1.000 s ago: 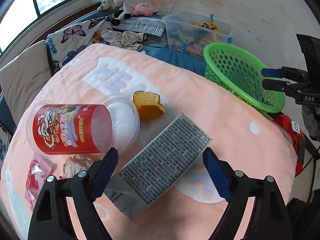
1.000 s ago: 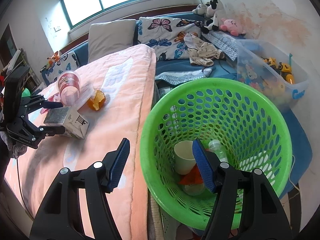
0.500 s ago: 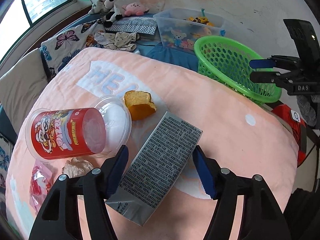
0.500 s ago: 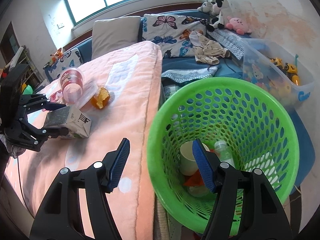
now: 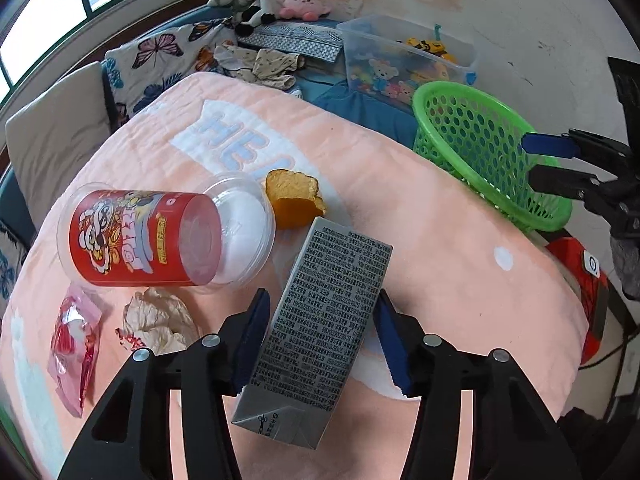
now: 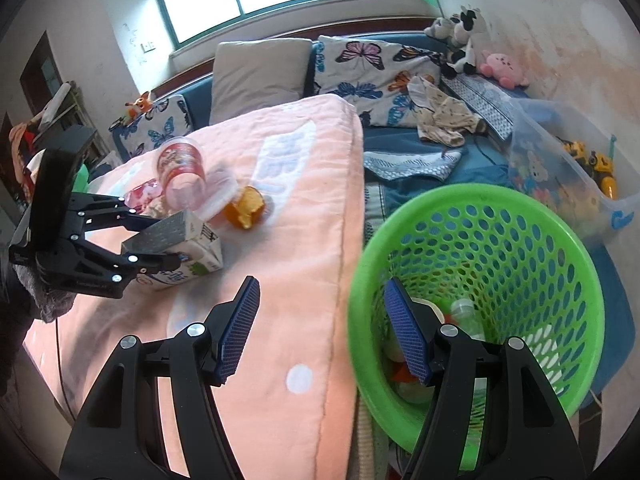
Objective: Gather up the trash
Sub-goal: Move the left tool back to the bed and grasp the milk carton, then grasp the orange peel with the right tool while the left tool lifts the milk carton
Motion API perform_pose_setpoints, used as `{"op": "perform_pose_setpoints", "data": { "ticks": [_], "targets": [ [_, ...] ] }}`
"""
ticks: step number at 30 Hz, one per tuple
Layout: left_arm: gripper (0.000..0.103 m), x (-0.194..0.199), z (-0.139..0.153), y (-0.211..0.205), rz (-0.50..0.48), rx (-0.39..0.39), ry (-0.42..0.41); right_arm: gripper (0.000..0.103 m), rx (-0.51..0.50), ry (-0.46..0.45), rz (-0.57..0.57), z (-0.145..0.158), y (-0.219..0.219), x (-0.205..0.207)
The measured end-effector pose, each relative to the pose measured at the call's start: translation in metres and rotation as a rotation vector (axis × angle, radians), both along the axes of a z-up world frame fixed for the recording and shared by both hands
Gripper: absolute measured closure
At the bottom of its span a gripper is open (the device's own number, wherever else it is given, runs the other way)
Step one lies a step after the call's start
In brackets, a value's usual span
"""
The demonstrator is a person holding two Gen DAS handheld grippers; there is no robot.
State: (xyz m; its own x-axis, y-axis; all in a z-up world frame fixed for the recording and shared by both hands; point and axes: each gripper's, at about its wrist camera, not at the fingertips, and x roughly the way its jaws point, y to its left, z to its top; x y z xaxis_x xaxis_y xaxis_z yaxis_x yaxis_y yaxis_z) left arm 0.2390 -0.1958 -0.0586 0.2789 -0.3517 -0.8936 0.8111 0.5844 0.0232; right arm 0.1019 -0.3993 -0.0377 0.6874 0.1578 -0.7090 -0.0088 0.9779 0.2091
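Observation:
A grey milk carton [image 5: 328,316] lies on the pink blanket [image 5: 440,248]. My left gripper [image 5: 322,340] straddles it, jaws closing, and both blue pads [image 5: 252,336] meet the carton's long sides. From the right wrist view the left gripper [image 6: 160,240] grips that carton [image 6: 188,240]. Beside it lie a red-labelled clear cup [image 5: 160,236], an orange peel [image 5: 294,200], crumpled paper [image 5: 160,320] and a pink wrapper [image 5: 72,344]. My right gripper [image 6: 320,328] stands open and empty over the bed edge, next to the green basket [image 6: 560,264], which holds a cup and a bottle.
A clear toy bin [image 6: 568,176] sits behind the basket. Butterfly pillows [image 6: 372,68], clothes [image 6: 444,116] and plush toys [image 6: 468,40] lie along the far wall under the window. The bed edge [image 6: 352,240] drops off right beside the basket.
The left jaws have narrowed from wide apart onto the carton, which now lines up with the fingers. The right gripper drifted away from above the basket toward the bed.

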Motion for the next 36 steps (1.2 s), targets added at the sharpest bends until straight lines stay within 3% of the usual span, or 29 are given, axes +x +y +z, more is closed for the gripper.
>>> {"op": "perform_pose_setpoints", "data": {
  "ticks": [12,17,36],
  "targets": [
    [0.051,0.006,-0.002,0.000,0.043,-0.005,0.046,0.038,-0.019,0.008,0.045,0.006,0.016,0.021],
    [0.058,0.007,0.003,0.008,0.071,-0.014,0.030,0.038,-0.032,0.022,0.063,0.001,0.023,0.032],
    [0.059,-0.005,0.045,0.084,0.283,-0.213,0.093,0.052,-0.020,0.065,0.225,-0.032,0.077,0.109]
  ]
}}
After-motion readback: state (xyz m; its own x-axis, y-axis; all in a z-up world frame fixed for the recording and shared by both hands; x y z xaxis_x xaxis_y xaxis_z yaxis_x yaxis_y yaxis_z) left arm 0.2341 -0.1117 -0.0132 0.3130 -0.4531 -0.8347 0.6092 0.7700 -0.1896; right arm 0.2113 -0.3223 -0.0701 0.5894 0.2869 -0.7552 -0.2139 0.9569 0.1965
